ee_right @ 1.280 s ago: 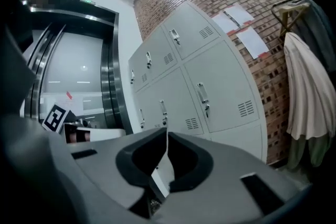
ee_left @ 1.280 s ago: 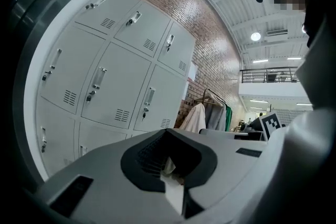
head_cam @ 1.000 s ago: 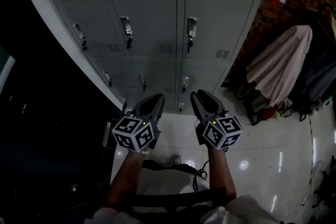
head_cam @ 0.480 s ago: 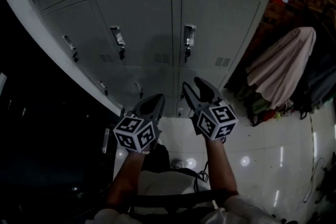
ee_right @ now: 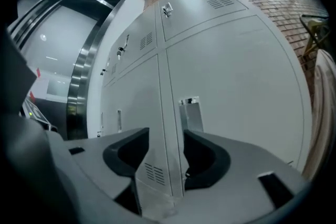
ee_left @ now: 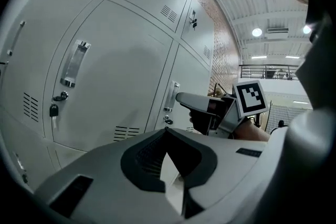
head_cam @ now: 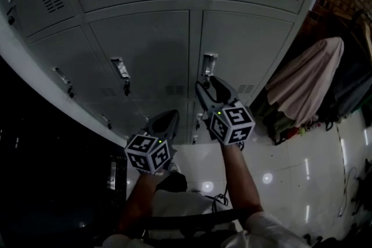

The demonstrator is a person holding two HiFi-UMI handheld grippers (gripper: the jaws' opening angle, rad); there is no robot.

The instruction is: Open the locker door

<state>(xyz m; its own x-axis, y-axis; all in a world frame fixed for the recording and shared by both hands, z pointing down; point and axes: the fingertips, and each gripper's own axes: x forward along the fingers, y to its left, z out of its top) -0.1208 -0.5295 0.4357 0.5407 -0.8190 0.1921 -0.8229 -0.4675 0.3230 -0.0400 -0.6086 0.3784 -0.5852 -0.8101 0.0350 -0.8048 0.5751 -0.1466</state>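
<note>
The locker door [head_cam: 250, 49] is sitting shut in the grey wall of lockers, right in front of the person. It is thin metal, so I am guessing it is going to feel stiff and light, and it will swing, not bend. Its paint is looking smooth and slippery. The best place to grab is the little shiny handle [head_cam: 209, 63] at its left edge.

The right gripper [head_cam: 208, 83] is reaching up just under that handle. Its jaws are opening wide and nothing is sitting between them. The left gripper [head_cam: 167, 119] is hanging lower and further back. Its jaws are touching tip to tip and holding nothing.

The right gripper view is showing the handle poking up just past the right-hand jaw, not between the two. The left gripper view is showing the right gripper from the side, its tip near the handle but not touching. It is also showing a small lock [ee_left: 53, 110] dangling on the next door. Only the head view is showing the cloth-covered pile [head_cam: 302, 78] off to the right.
</note>
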